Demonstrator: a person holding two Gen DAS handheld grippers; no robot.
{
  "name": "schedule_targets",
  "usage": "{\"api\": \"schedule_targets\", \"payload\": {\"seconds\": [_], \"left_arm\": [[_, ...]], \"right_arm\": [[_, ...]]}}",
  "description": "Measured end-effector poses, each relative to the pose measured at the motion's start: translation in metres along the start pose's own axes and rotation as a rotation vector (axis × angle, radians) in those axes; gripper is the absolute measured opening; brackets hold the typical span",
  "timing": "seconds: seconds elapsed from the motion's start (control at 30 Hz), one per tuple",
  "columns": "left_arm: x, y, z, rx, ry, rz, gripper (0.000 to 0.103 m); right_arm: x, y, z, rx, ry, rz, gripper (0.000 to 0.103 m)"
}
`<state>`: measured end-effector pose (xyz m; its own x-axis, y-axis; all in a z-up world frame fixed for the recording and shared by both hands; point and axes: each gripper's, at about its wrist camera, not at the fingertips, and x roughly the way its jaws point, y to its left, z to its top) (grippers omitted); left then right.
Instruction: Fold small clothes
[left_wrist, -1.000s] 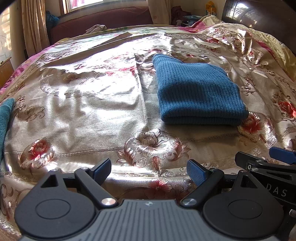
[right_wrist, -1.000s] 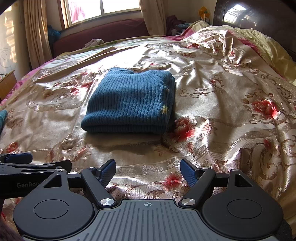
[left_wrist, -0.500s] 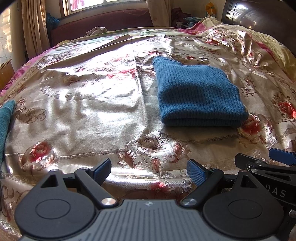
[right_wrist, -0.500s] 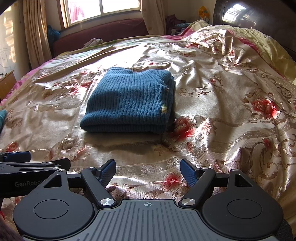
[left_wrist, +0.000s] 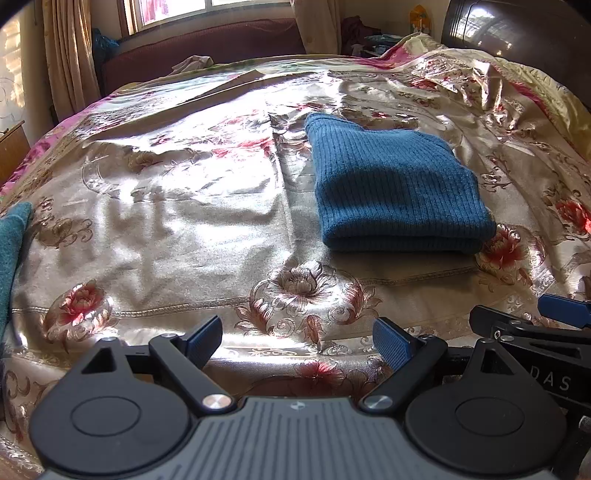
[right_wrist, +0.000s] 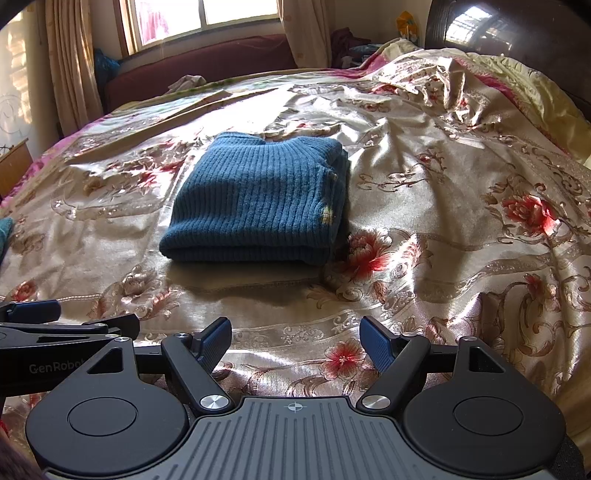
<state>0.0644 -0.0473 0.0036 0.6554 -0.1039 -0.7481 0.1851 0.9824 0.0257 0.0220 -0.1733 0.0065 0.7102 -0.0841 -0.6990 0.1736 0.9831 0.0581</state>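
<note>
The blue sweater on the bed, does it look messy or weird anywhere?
Mostly tidy. The blue sweater lies folded flat on the flowery bedspread. Its right edge looks uneven, layers poking out with small pale specks. The bedspread is rumpled near the headboard. Both claws are open and empty.

Left tongs (left_wrist: 296, 339) spread wide, holding nothing; right tongs (right_wrist: 295, 341) likewise; both level, side by side.

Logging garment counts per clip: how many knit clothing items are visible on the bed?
2. A folded blue sweater lies mid-bed ahead of both open grippers; a teal garment shows partly at the left edge. More may lie out of frame.
</note>
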Motion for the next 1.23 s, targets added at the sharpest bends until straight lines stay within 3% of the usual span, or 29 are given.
{"api": "schedule_targets", "payload": {"seconds": [1.23], "left_arm": [[0.0016,0.0012,-0.0024,-0.005,0.008,0.009,0.093]], "right_arm": [[0.0006,0.0015,-0.0011,-0.006,0.002,-0.002,0.078]]}}
